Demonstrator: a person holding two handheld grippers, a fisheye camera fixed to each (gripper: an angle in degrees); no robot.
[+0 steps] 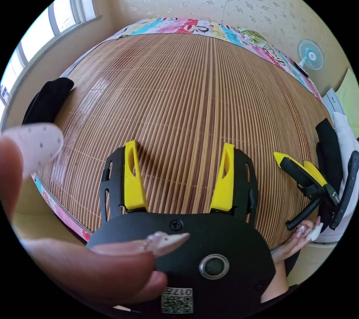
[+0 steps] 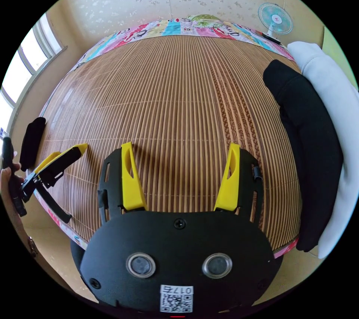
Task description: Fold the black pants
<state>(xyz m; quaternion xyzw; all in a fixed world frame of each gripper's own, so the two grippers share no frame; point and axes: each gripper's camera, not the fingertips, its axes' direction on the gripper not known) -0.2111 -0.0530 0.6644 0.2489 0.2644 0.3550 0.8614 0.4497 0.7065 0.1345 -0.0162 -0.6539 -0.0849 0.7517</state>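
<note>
Bamboo matting covers a bed whose patchwork sheet peeks out along the far and near edges, under floral wallpaper. Nearest, in the left gripper view, a hand's fingers wrap the body of the left gripper, whose yellow jaws stand wide apart over bare mat, holding nothing. In the right gripper view the right gripper hangs the same way, jaws spread wide and empty above the mat. Each gripper also appears at the side of the other's view, its jaws parted there too. Just right of the right gripper, at the mat's right edge, lies a black garment, likely the black pants, touching a white garment further right. At the mat's left edge lies a smaller dark cloth. Farther back a window lights the left wall, and a small fan stands at the far right corner.
</note>
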